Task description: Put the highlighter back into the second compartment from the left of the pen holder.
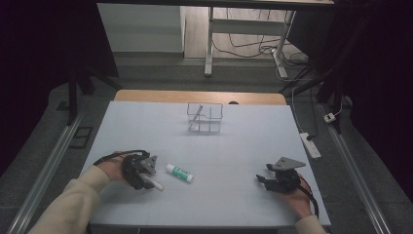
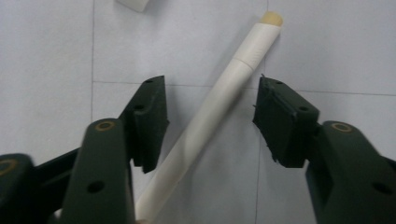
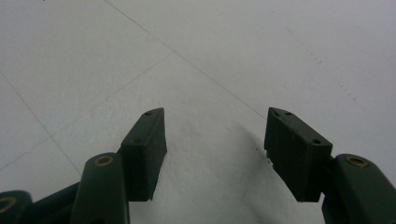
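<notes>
two grippers on the bench: left gripper (image 2: 210, 121) hangs released around one white pen (image 2: 205, 126), pads not touching it; right gripper (image 3: 215, 154) is released, bare bench (image 3: 233, 56) underneath. high view adds one glue stick (image 1: 179, 172) and one clear organizer (image 1: 205, 117).

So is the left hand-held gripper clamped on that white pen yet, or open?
Open. The left hand-held gripper straddles the white pen lying flat on the table, with gaps between both pads and the barrel.
</notes>
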Tool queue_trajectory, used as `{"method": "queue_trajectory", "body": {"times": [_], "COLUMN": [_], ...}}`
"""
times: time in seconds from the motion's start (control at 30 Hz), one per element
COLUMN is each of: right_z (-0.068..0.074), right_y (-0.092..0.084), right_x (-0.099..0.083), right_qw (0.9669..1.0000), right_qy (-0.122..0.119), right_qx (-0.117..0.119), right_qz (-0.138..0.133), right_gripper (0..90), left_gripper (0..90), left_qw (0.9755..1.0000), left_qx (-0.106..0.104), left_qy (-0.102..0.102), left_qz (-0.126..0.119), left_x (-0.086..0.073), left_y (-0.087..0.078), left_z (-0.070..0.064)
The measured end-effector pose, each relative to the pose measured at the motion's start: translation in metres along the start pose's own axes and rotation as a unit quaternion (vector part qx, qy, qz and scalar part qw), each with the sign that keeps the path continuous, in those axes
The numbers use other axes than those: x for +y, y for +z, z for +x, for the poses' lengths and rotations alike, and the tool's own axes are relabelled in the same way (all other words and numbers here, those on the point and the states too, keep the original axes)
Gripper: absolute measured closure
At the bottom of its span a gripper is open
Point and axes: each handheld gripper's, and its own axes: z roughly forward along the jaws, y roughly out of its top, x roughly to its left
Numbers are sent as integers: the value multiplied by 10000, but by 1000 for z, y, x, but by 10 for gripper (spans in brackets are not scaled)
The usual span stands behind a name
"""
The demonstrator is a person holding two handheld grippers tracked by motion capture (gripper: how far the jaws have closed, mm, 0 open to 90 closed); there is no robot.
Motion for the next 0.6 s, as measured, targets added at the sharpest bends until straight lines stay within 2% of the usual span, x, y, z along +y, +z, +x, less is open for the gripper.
{"method": "queue_trajectory", "body": {"times": [0.27, 0.47, 0.6], "right_z": [0, 0, 0], "right_y": [0, 0, 0], "right_x": [0, 0, 0], "right_qw": [10000, 10000, 10000], "right_qy": [-26, -33, -28], "right_qx": [7, -1, -5], "right_qz": [20, 27, 14], "right_gripper": [384, 384, 384], "left_gripper": [605, 721, 787], "left_qw": [9995, 9982, 9976], "left_qx": [-187, -242, -267], "left_qy": [245, 542, 641], "left_qz": [9, -9, -25], "left_x": [0, 0, 0], "left_y": [0, 0, 0], "left_z": [0, -3, -4]}}
